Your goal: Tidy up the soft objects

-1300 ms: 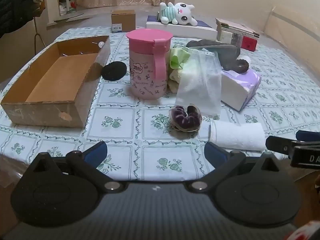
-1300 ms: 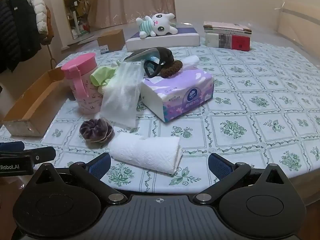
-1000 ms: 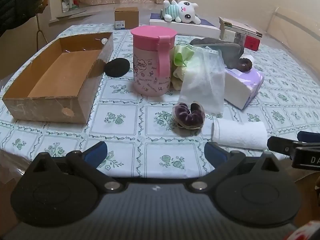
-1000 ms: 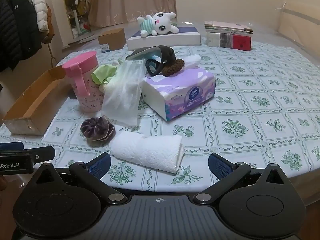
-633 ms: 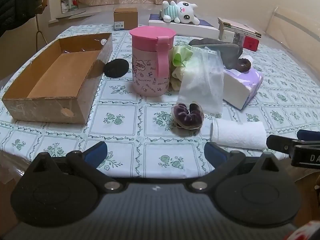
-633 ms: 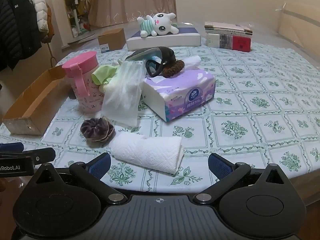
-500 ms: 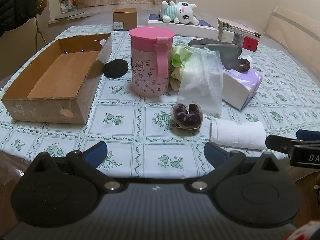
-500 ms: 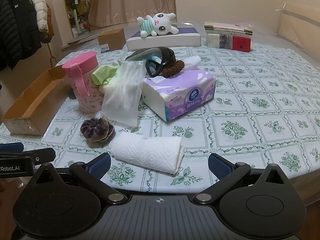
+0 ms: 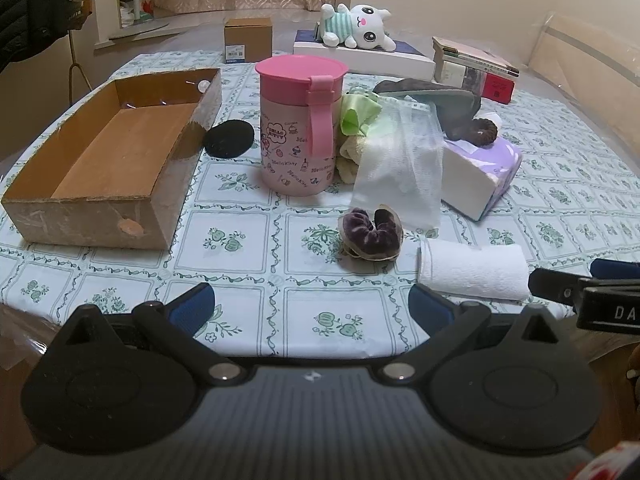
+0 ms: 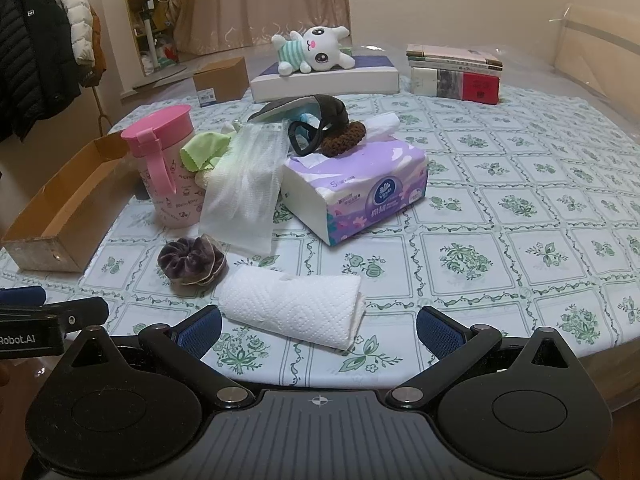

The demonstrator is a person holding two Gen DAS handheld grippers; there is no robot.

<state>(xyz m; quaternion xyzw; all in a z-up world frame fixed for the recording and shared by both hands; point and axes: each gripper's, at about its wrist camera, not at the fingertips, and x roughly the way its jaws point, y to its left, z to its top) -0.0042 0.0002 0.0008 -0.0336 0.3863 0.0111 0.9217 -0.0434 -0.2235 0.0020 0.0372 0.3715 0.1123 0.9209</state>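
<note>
Left edge of the floral-print tablecloth [image 9: 256, 264]: open rectangular brown cardboard box [image 9: 104, 168], walls scuffed, nothing seen inside. Just beside its far right corner, a flat round black pad [image 9: 229, 138], matte. Next right, an upright pink plastic lidded cup [image 9: 299, 124] with printed cartoons and a strap down its front.

Touching the cup's right side: a crumpled lime-green microfibre cloth [image 10: 204, 152], and a translucent white embossed plastic bag [image 10: 244, 188] draped down to the table. Right of these, a purple-and-white soft pack of tissues [image 10: 360, 188]; on top rest a dark grey fabric piece [image 10: 316, 110] and a brown crocheted ring [image 10: 343, 135].

Near the front edge: a dark purple velvet scrunchie [image 9: 371, 234], ruffled, and just to its right a rolled white embossed paper towel [image 10: 292, 306], lying on its side.

Left gripper [image 9: 312, 308]: jaws wide apart, holding nothing; the scrunchie lies ahead, slightly right of centre, apart from both fingertips. Right gripper [image 10: 320, 330]: jaws wide, holding nothing; the towel roll lies just ahead between the fingers, not touched.

Far side: white plush bunny [image 10: 310, 54] on a flat white box [image 10: 324, 80].
</note>
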